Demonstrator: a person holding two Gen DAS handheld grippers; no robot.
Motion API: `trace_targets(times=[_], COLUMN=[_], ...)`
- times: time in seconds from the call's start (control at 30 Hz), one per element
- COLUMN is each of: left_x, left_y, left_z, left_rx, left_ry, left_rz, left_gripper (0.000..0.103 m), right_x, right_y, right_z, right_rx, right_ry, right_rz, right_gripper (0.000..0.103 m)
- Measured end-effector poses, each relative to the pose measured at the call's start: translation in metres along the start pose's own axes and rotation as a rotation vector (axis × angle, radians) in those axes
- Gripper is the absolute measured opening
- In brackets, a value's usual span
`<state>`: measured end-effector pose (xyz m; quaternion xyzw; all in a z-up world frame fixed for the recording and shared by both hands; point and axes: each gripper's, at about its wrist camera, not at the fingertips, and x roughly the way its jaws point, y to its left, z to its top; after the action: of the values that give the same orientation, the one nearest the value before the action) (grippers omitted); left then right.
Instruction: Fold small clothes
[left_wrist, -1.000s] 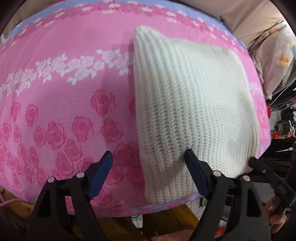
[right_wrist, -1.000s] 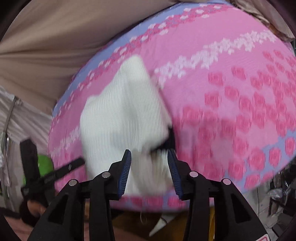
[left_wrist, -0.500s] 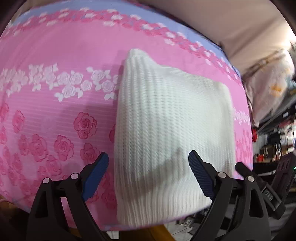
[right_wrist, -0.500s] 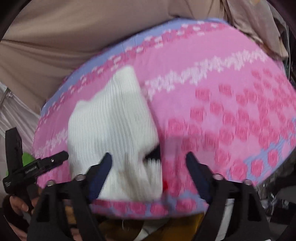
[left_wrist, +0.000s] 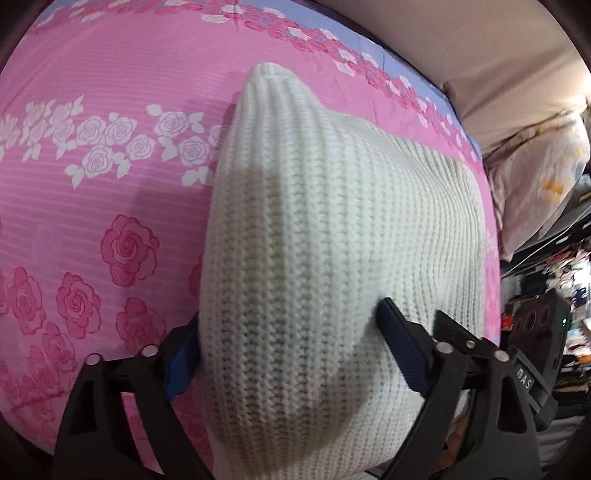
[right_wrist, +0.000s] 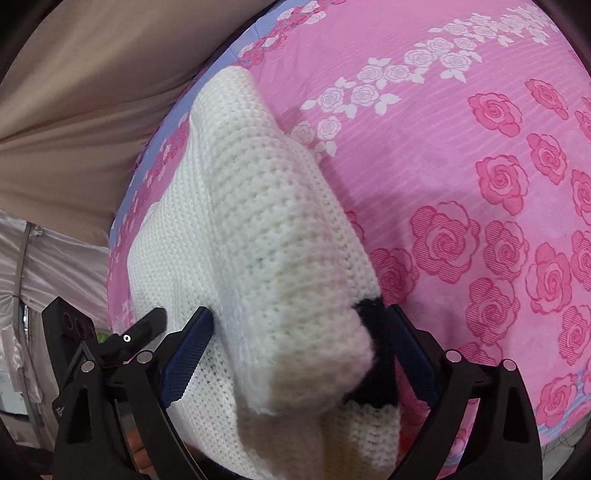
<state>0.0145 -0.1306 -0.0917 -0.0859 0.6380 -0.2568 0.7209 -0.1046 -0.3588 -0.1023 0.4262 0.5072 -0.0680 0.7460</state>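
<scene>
Your left gripper: jaws spread wide, straddling near edge of one white knit garment, not pinching. Garment lies on pink rose-print bedsheet, already folded into compact block, one pointed corner sticking out at far end. Your right gripper: jaws just opened wide, folded layer with black trim between, not squeezed. Count: one garment, two grippers. Left to do, likely: final fold or tidy.

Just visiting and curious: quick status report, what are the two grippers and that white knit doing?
Left gripper open, astride the white knit. Right gripper just opened wide, knit's folded edge between its jaws. Knit lies on the pink rose bedspread. Nothing in the way.
</scene>
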Motion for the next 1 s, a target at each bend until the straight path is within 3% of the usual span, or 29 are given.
trace_targets(times=[0.03, 0.07, 0.13, 0.2, 0.3, 0.5, 0.83, 1.0], left_x=[-0.002, -0.004, -0.009, -0.018, -0.027, -0.039, -0.051, -0.012], left_y=[-0.006, -0.009, -0.021, -0.025, -0.039, -0.063, -0.098, -0.091], left_z=[0.001, 0.002, 0.005, 0.003, 0.006, 0.01, 0.013, 0.007], left_rx=[0.016, 0.025, 0.061, 0.079, 0.107, 0.16, 0.244, 0.217], left_ry=[0.002, 0.004, 0.005, 0.009, 0.002, -0.017, -0.051, 0.051], left_rz=[0.026, 0.035, 0.066, 0.079, 0.071, 0.037, -0.02, 0.008], left_gripper=[0.075, 0.072, 0.062, 0.053, 0.049, 0.047, 0.047, 0.052], right_x=[0.0, 0.001, 0.001, -0.004, -0.018, -0.047, -0.097, -0.109], right_y=[0.002, 0.003, 0.007, 0.01, 0.012, 0.035, 0.036, 0.02], right_z=[0.0, -0.001, -0.001, -0.004, -0.004, -0.004, -0.002, -0.004], right_rx=[-0.007, -0.01, 0.015, 0.02, 0.011, -0.034, -0.052, -0.038], right_ry=[0.0, 0.006, 0.005, -0.015, -0.039, -0.103, -0.207, -0.24], right_rz=[0.004, 0.024, 0.043, 0.048, 0.048, 0.048, 0.046, 0.018], right_gripper=[0.084, 0.069, 0.061, 0.045, 0.036, 0.034, 0.034, 0.035])
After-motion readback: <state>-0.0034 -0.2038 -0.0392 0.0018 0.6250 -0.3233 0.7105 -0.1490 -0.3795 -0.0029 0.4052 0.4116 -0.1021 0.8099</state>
